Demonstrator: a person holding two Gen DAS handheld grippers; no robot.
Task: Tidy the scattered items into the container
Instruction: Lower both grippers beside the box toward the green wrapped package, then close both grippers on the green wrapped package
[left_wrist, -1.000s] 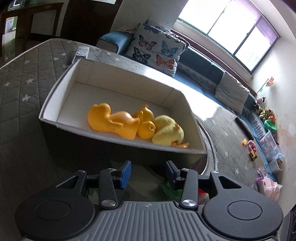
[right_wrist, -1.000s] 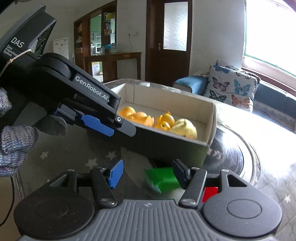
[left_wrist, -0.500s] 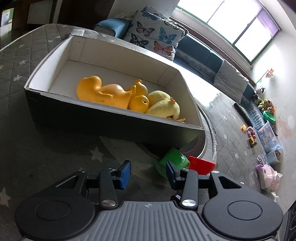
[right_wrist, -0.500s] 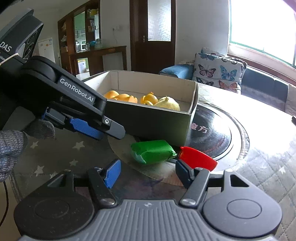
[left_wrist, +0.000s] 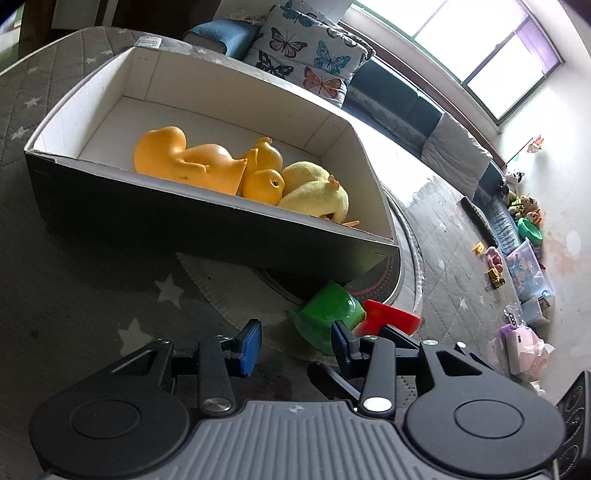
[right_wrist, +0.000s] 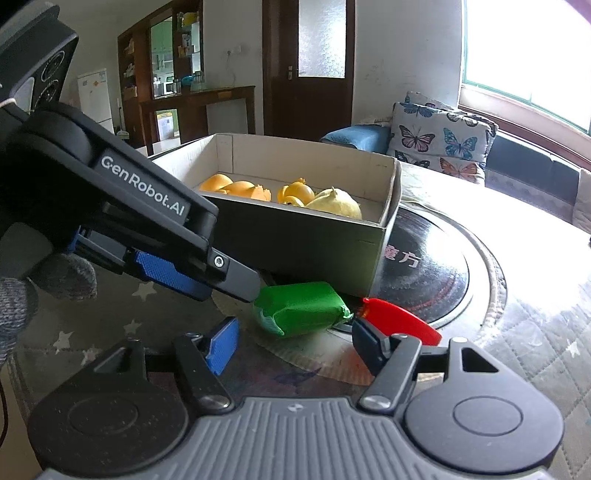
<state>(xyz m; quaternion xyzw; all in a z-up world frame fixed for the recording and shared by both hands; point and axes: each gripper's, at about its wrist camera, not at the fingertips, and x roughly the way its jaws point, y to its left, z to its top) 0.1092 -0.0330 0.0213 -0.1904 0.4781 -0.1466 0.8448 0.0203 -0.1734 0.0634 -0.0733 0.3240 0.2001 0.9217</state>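
The open cardboard box with dark outer walls (left_wrist: 207, 221) holds three yellow and orange toy ducks (left_wrist: 192, 162). A green plastic cup (right_wrist: 301, 308) lies on its side on the table against the box's near wall, long axis crosswise to both tools, with a red plastic cup (right_wrist: 400, 319) touching it on the right. The right gripper (right_wrist: 291, 343) stands spread and empty, directly facing the green cup. The left gripper (left_wrist: 293, 341), also spread, is equally near. Legible: "GenRobot.AI" on the left tool; "方" on the table's dark disc (right_wrist: 424, 273)

Star-quilted table (left_wrist: 85, 295) with a box (left_wrist: 184, 218), green cup (left_wrist: 328, 306), perhaps a red cup (left_wrist: 391, 317).
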